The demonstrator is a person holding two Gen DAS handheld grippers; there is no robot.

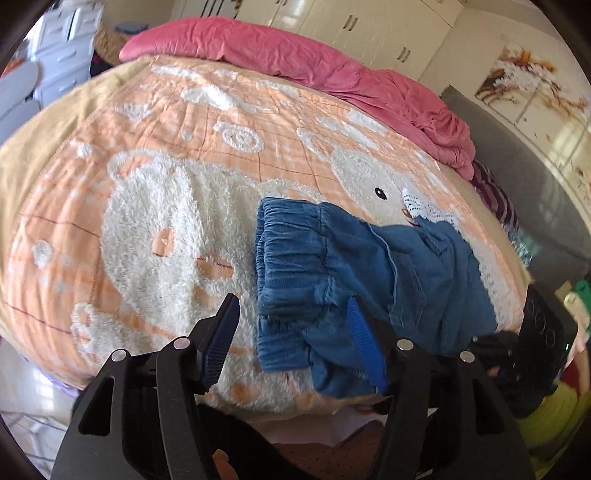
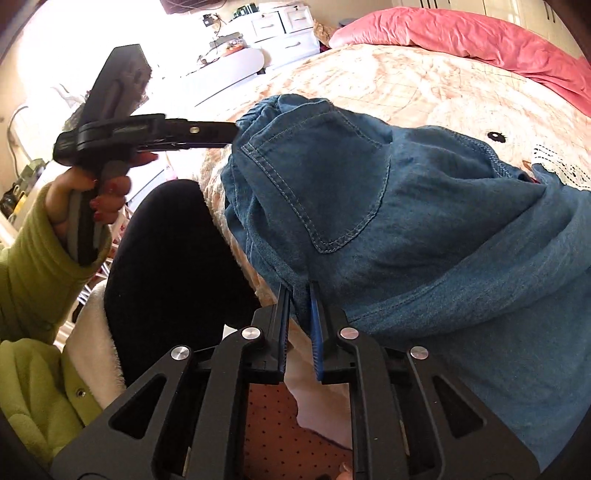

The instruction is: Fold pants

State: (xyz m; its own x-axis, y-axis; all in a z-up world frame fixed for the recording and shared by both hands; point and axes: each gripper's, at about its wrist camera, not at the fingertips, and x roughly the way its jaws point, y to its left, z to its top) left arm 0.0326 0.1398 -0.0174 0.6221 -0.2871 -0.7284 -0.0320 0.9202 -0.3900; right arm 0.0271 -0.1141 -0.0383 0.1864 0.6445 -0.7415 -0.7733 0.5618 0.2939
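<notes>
Blue denim pants (image 1: 406, 266) lie bunched on a peach blanket (image 1: 166, 192) with fluffy white animal shapes. Their elastic waistband (image 1: 291, 254) faces left, and white lace trim (image 1: 421, 210) shows at the far end. My left gripper (image 1: 292, 300) is open, straddling the waistband's near corner without its pads pressing on it. In the right wrist view the pants (image 2: 424, 229) show a back pocket (image 2: 317, 184). My right gripper (image 2: 300, 290) is shut on a fold of their near edge. The left gripper (image 2: 227, 134), held by a hand in a green sleeve, reaches the waistband from the left.
A pink duvet (image 1: 332, 62) is heaped along the bed's far edge, with cream cabinets (image 1: 369, 26) behind it. White drawers (image 2: 284, 29) and a round white table (image 2: 236, 62) stand beyond the bed's left side. A person's dark-clad leg (image 2: 166, 266) presses against the near edge.
</notes>
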